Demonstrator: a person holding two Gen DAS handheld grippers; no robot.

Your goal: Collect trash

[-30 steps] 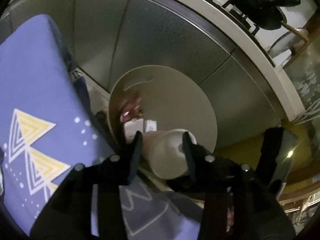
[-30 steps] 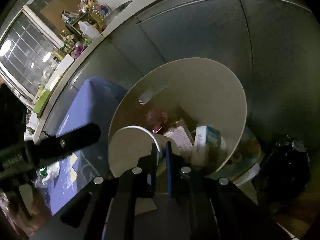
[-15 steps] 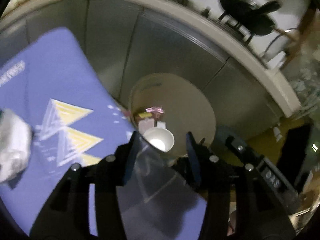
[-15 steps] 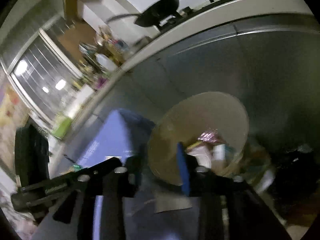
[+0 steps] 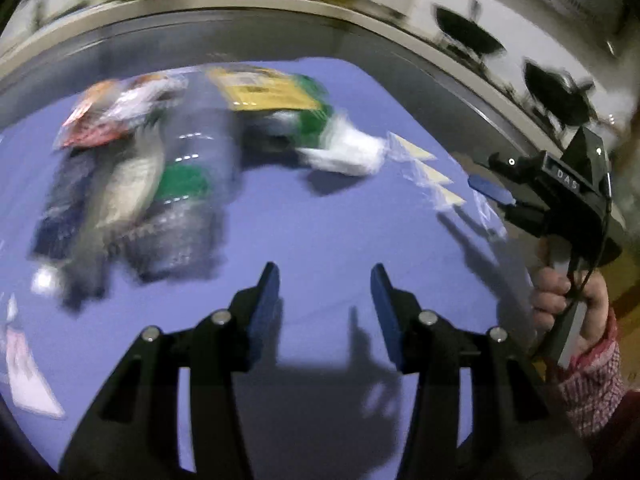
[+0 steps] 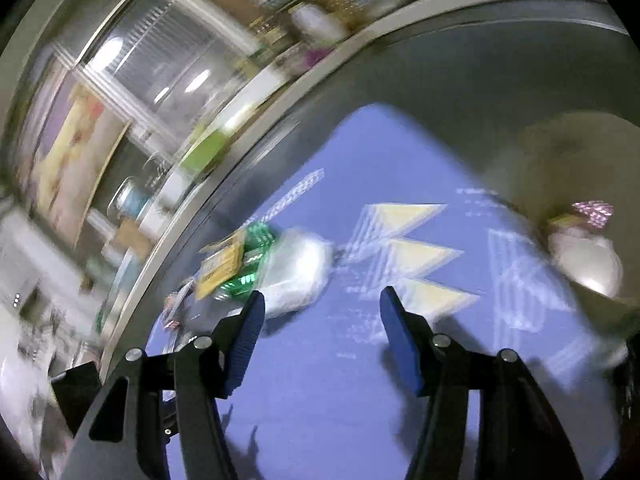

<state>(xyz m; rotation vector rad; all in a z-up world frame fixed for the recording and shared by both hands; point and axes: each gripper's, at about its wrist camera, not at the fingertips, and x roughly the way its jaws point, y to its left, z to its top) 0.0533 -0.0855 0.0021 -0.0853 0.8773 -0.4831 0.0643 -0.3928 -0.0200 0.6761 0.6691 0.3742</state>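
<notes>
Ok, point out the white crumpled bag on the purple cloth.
In the left wrist view the white bag lies on the far right part of the cloth, beside the green-and-yellow packet.

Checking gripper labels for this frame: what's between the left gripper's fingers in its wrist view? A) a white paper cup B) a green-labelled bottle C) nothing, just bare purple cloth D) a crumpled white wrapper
C: the left gripper stands open over a bare patch of the purple cloth; the blurred trash pile lies further off, to its left.
</notes>
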